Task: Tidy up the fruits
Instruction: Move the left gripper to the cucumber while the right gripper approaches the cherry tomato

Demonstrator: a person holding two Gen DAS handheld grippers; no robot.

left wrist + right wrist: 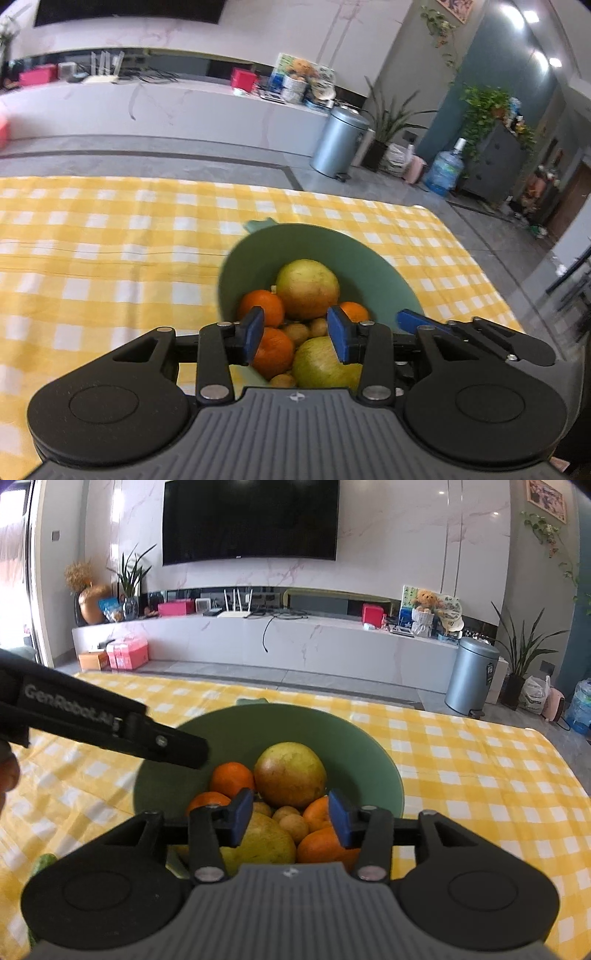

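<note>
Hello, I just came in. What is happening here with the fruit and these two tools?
A person is sorting fruit with a handheld gripper in each hand. The left gripper and the right gripper both hover over a green bowl on the yellow checked tablecloth. Both have their jaws apart and hold nothing. The bowl already holds oranges, two large yellow-green fruits and a few small brown ones.

A home living room. Wall-mounted television [250, 518] over a long marble media console [266, 642] with a router [238, 607] and teddy bear [424, 600]. Potted plants [521, 657], pedal bin [471, 675], gingham-clothed table [461, 760] in front.
</note>
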